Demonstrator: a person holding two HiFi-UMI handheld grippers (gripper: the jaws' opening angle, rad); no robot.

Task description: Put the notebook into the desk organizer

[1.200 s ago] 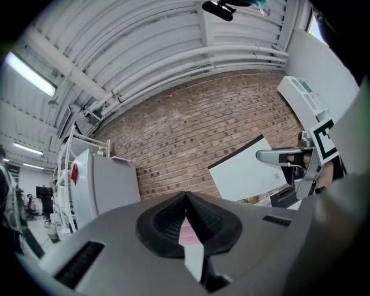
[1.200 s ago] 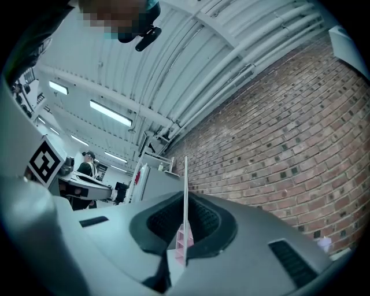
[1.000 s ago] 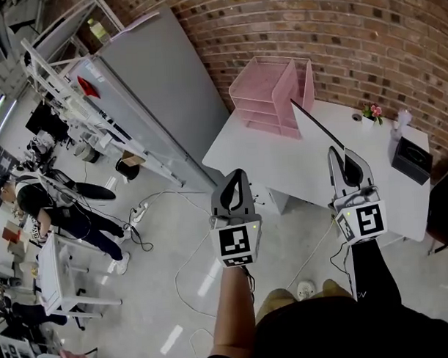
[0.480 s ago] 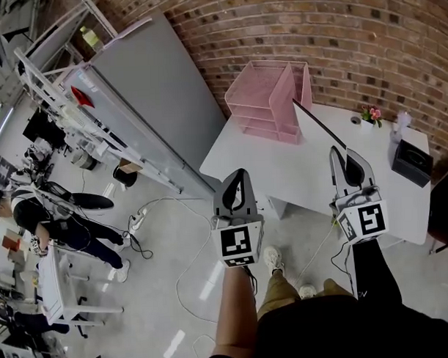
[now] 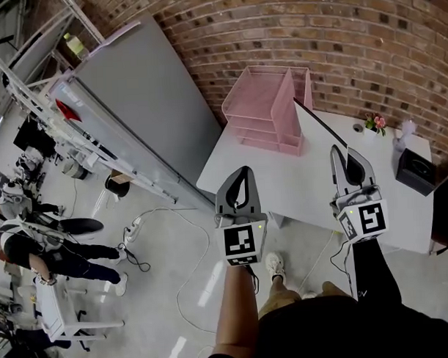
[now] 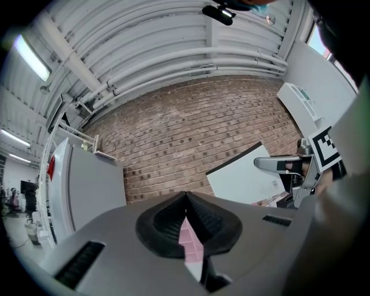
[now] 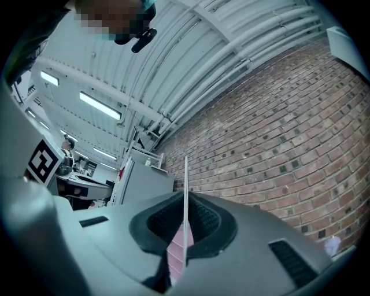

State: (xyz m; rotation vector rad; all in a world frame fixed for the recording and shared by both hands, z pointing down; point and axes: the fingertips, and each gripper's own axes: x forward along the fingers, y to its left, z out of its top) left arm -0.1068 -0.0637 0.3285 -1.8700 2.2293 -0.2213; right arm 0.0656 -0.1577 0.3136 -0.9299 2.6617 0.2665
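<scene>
My right gripper (image 5: 340,151) has its jaws pinched tight on a lower corner of the notebook (image 5: 319,124). The notebook stands on edge, rising up and away from those jaws. In the right gripper view it is only a thin pale line splitting the pads. My left gripper (image 5: 243,171) has its jaws closed tip to tip with nothing gripped, and a sliver of pink shows through the gap beneath the tips.

The pink desk organizer (image 5: 269,107) stands ahead of both pairs of jaws, on the far corner of the white worktop (image 5: 297,179) against the brick wall (image 5: 336,31). The notebook's far upper corner lies near the organizer's right-hand wall; I cannot tell whether they touch. Between the jaws and the organizer the worktop is bare. The left jaws sit about over its near edge.

Left of the left jaws, a grey panel (image 5: 144,104) stands beside the worktop's left edge, with floor (image 5: 167,242) below. Right of the right jaws are a black box (image 5: 414,171) and small flowers (image 5: 374,122).

Each gripper's cube carries a black-and-white square marker (image 5: 240,242). In the left gripper view, the notebook's pale cover has a small printed label (image 6: 272,188), too small to read.
</scene>
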